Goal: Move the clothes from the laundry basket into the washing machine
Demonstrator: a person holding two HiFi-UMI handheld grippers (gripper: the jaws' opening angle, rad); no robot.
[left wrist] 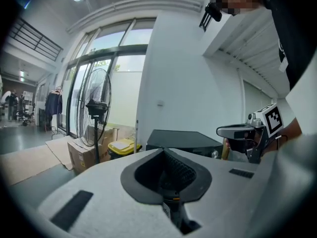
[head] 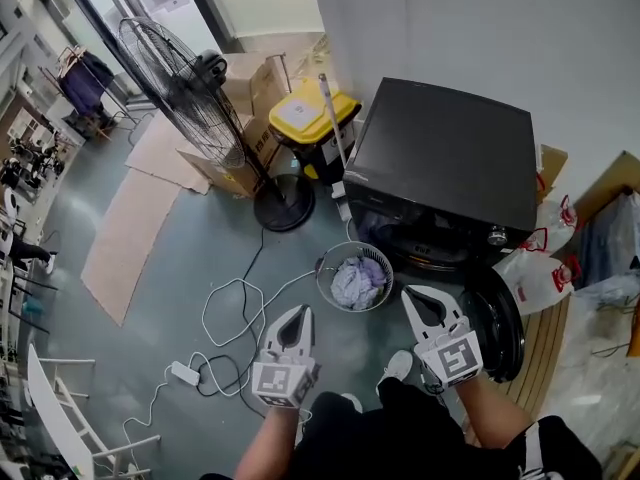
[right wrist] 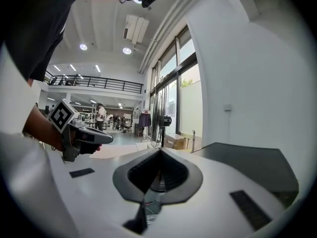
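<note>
Right claw [head: 410,294], closed white wedge, near round mesh basket [head: 324,280]

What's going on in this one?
A person holds a gripper in each hand: the left gripper and the right gripper, both shut and empty. They hang short of the wire laundry basket. The clothes lie inside it, in front of the black washing machine, whose door is open.

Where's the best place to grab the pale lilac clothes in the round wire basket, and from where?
Likely pinch the raised crumpled fold atop the pale lilac clothes, coming from straight above: the round wire basket walls them in, its mouth open upward.
</note>
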